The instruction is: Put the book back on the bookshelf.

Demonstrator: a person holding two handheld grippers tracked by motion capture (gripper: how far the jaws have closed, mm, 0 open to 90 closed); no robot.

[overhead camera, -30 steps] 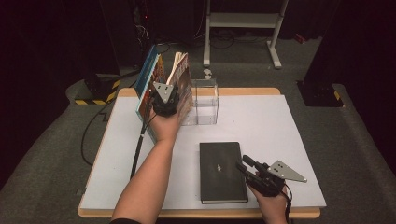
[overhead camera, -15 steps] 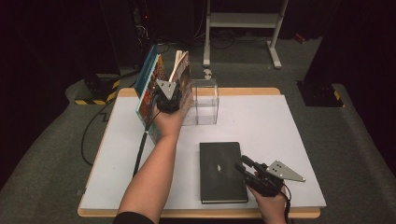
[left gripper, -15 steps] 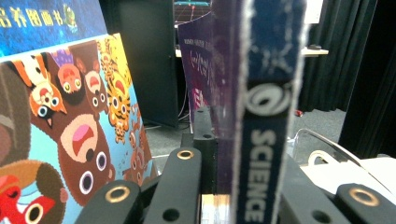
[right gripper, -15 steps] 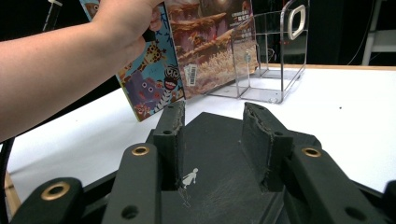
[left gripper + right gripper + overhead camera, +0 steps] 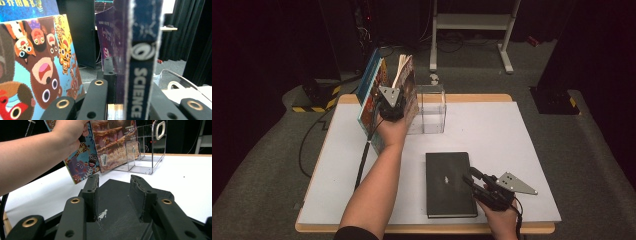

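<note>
Far-left corner of the desk point(image 5: 522, 145): a picture book point(image 5: 370, 102) with cartoon animals leans tilted, outermost. Just right of it, the left gripper point(image 5: 392, 102) is clenched on the spine edge of a science magazine point(image 5: 142, 62), jaws pinching it from both sides, held near upright between the picture book and the clear acrylic rack point(image 5: 432, 107) at the far edge. A second magazine point(image 5: 113, 143) with a coral-toned cover leans against the rack's left side.

Step in hand looks like standing the science magazine up and feeding it toward the rack. To do it well: keep the pinch firm and low, keep the spine vertical, clear the rack wall before lowering, and don't knock the leaning picture book.

Near-right: black notebook point(image 5: 450, 183) lies flat by the near edge. Right gripper point(image 5: 474, 178) rests over its right side, jaws part open and straddling nothing, grasping nothing.
</note>
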